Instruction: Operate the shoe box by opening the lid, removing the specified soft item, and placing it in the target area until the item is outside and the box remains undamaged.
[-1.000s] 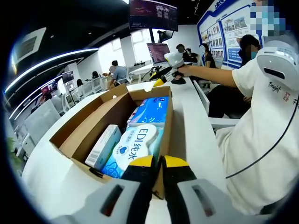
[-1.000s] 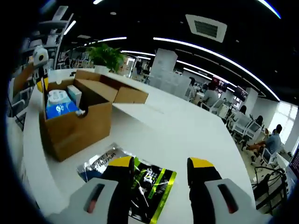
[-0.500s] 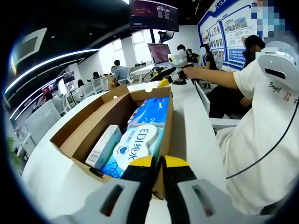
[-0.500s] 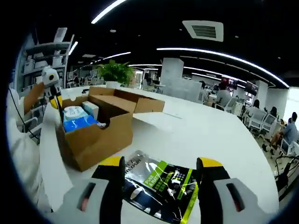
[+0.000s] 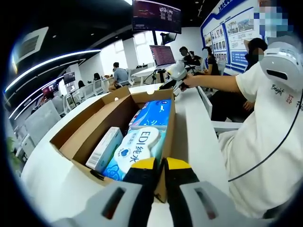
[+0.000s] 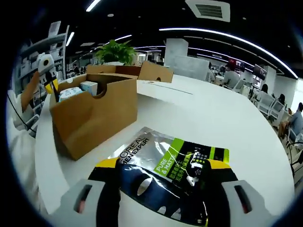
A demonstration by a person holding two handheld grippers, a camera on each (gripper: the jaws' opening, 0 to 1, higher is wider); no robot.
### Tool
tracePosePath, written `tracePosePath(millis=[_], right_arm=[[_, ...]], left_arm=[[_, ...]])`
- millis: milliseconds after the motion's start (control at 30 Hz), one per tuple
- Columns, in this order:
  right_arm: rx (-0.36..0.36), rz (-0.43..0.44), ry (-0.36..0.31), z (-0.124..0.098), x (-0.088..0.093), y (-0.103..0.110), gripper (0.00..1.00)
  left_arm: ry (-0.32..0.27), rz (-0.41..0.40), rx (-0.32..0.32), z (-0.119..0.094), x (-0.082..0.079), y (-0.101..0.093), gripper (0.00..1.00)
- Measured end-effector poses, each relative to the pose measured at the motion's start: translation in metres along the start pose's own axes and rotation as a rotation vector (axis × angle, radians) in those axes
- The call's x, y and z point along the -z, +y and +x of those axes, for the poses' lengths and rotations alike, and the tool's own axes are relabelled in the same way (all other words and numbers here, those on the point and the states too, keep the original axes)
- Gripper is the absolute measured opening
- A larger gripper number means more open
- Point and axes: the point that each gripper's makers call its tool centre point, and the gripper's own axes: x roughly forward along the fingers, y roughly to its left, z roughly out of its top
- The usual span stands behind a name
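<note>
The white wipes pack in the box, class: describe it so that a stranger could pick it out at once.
Find the open cardboard box on the white table. At the box's near end, just beyond the left gripper, lies the soft white wipes pack. It carries big blue "EDI" lettering, unlike the stiff white carton on one side of it and the blue pack beyond.

the box (image 5: 156, 101) is plain brown cardboard, matt, with raw cut edges. inside it, the tissue pack (image 5: 137, 146) wears thin, shiny printed plastic film, as does the blue pack (image 5: 154, 112); the small carton (image 5: 105, 147) looks like smooth coated card. the pouch (image 6: 175, 163) is glossy silver, black and green foil that catches the ceiling lights. the table (image 6: 208, 118) is smooth white with a soft sheen. the jaw tips look like matt yellow and black plastic on both grippers.
</note>
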Motion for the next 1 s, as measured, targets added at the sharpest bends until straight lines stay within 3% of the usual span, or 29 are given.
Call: tracePosePath(millis=[67,133,533,667,833,1000], right_arm=[[-0.025,0.041,0.003,0.0015,0.0033,0.0028,0.67],[0.004,0.027,-0.027,0.0021,0.0016,0.0016,0.67],[0.119,0.094,-0.029,-0.0015,0.0024,0.0005,0.67],[0.117,0.092,-0.033,-0.0021,0.0027,0.0003,0.65],[0.118,0.098,-0.043,-0.0028,0.0024,0.0008,0.65],[0.105,0.090,-0.054,-0.0037,0.0031,0.0004,0.64]], left_arm=[[-0.002,0.000,-0.002,0.0000,-0.0001,0.0000,0.06],[-0.003,0.002,-0.005,0.0000,-0.0002,-0.0003,0.06],[0.003,0.004,-0.016,0.0003,-0.0002,-0.0006,0.07],[-0.005,0.001,-0.021,0.0001,-0.0005,-0.0002,0.07],[-0.063,-0.034,0.001,-0.0022,-0.0028,0.0004,0.06],[-0.043,-0.032,0.019,-0.0008,-0.0028,-0.0006,0.05]])
